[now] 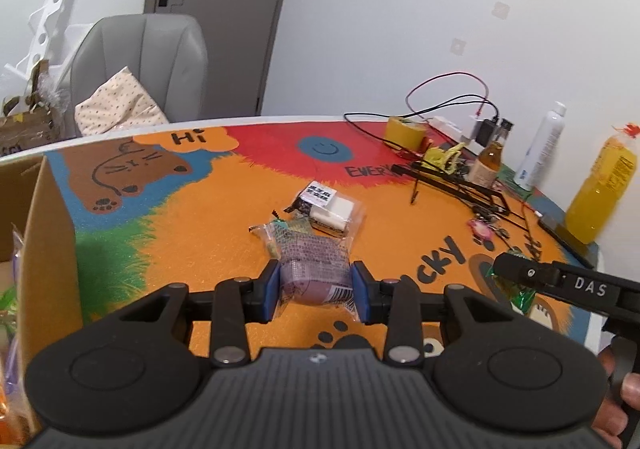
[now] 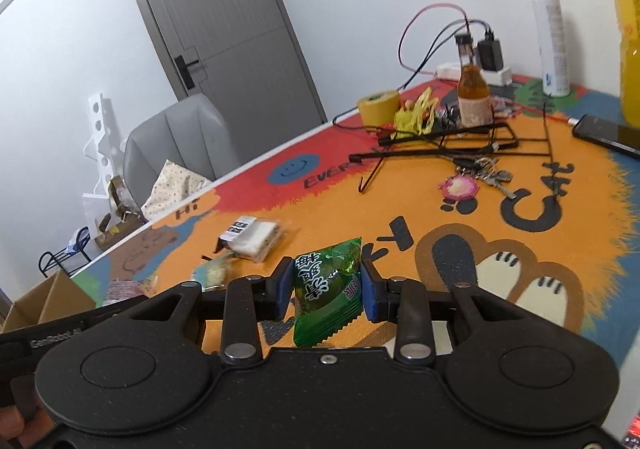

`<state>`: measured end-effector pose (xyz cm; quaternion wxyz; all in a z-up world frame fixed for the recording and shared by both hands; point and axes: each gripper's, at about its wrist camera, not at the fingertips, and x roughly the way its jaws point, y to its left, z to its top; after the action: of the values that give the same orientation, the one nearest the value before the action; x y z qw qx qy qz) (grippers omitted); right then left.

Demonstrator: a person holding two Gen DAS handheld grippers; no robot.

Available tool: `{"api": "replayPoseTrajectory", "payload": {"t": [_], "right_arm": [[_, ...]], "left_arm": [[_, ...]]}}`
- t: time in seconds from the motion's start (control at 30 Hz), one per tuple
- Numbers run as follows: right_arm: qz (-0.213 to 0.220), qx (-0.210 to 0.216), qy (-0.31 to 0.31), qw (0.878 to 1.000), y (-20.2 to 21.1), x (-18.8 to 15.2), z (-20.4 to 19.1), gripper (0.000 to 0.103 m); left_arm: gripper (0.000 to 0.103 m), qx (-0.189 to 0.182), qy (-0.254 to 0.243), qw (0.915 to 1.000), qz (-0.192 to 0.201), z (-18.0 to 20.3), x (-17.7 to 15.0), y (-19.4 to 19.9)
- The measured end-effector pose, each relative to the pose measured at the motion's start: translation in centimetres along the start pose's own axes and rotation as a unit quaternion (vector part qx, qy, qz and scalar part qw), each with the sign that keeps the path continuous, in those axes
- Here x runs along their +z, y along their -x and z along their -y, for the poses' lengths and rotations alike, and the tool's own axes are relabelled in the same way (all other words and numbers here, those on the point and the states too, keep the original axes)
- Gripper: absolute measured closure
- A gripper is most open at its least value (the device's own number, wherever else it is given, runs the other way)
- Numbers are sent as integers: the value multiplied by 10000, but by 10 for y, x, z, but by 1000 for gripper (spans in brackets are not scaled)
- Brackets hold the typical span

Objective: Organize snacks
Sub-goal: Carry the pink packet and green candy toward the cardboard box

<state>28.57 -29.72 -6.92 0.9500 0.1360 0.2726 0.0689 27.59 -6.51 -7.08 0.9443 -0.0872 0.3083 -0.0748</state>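
My left gripper [image 1: 316, 291] is shut on a purple snack in a clear wrapper [image 1: 310, 269], just above the colourful mat. My right gripper [image 2: 326, 289] is shut on a green snack packet [image 2: 326, 295] and holds it above the mat; it also shows at the right of the left wrist view [image 1: 516, 269]. A white and dark snack in a clear wrapper [image 1: 328, 207] lies on the mat ahead of the left gripper, also in the right wrist view [image 2: 252, 237]. A cardboard box [image 1: 44, 249] with snacks inside stands at the left.
At the far right of the table are a yellow tape roll [image 1: 404, 131], a small brown bottle [image 1: 488, 161], a white spray bottle [image 1: 540, 147], a yellow juice bottle [image 1: 600, 189], a black wire rack [image 2: 448, 145], keys [image 2: 480, 177] and cables. A grey chair [image 1: 140, 65] stands beyond the table.
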Motion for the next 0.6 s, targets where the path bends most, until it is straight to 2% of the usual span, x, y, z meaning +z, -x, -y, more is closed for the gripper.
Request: {"api": "replayPoseTrajectory", "payload": {"t": [0.27, 0.4, 0.6], "right_arm": [[283, -45, 108, 9995, 43, -7, -12, 70], [346, -58, 143, 9993, 57, -12, -18, 70], [489, 121, 231, 9985, 75, -14, -35, 70]], "left_arm": [[67, -181, -170, 9993, 288, 2, -1, 34], [67, -338, -63, 9991, 232, -2, -4, 47], [67, -355, -163, 9984, 403, -6, -5, 76]]}}
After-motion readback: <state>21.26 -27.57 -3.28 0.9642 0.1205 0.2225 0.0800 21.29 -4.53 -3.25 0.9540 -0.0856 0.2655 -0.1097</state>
